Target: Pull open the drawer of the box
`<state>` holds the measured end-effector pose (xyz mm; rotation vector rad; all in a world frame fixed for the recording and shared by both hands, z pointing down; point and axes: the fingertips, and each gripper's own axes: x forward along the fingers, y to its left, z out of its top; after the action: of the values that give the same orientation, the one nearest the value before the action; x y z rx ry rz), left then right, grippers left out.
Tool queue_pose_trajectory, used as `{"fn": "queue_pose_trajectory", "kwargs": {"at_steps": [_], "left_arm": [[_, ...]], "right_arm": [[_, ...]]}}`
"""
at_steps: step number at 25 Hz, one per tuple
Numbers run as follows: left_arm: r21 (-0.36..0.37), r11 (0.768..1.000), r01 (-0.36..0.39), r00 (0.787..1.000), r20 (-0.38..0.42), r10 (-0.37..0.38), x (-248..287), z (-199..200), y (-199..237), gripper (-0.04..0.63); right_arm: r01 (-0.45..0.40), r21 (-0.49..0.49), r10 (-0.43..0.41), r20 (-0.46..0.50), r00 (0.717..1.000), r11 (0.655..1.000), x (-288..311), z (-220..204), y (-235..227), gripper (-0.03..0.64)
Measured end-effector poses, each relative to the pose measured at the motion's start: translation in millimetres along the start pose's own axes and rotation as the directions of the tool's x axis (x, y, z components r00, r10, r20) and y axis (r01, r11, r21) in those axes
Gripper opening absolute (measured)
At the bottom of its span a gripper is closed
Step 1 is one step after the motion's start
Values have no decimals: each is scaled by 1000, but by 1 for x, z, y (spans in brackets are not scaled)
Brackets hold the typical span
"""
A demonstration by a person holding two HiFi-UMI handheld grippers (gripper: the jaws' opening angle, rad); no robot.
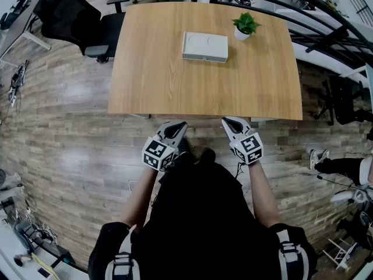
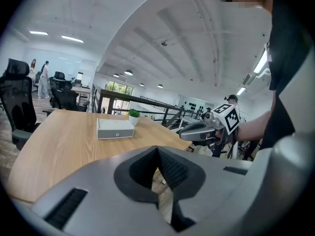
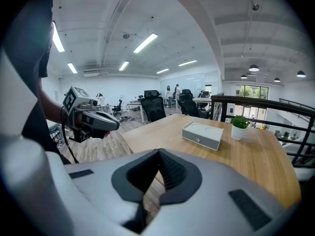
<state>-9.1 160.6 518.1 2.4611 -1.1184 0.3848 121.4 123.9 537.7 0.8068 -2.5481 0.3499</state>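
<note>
Sitting toward the far side of the tabletop, the pale grey rectangular box (image 1: 205, 46) is lying flat with its drawer front (image 2: 117, 134) facing the person; the drawer is looking fully shut, its small round knob (image 3: 198, 140) untouched. Just beside the box on the right a small green plant in a white pot (image 1: 245, 27) is standing.

Both tools are hanging back at the near edge, well apart from the box. The left gripper (image 1: 175, 127) is showing its jaws pressed together with nothing between them, and the right gripper (image 1: 232, 123) is looking the same, jaws closed and empty, the two tips pointing toward the table.

By my reckoning the pull is not yet under way: this is the approach. The next move is calling for one gripper to reach across the table, spread its jaws, and line up on the knob, while the other may be needed to steady the light box so it is not sliding forward with the drawer.

The light wooden table (image 1: 175, 86) is standing on a grey-brown plank floor (image 1: 58, 133), with a black office chair (image 1: 76, 22) at its far left corner and a black metal railing (image 1: 303, 10) running along the right of a bright open office
</note>
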Motion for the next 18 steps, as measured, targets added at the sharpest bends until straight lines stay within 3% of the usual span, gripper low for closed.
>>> {"fn": "queue_pose_trajectory", "kwargs": {"at_steps": [10,18], "left_arm": [[11,998,-63,998,14,63,-1,-4,-75,21],[35,995,-93,995,30,92,10,-10,-123,21]], "right_arm": [[-30,-90,29,-9,1000,996,-47,-26,2,23],[-42,-79,43,12,999,996,-86,-54,-1,23]]}}
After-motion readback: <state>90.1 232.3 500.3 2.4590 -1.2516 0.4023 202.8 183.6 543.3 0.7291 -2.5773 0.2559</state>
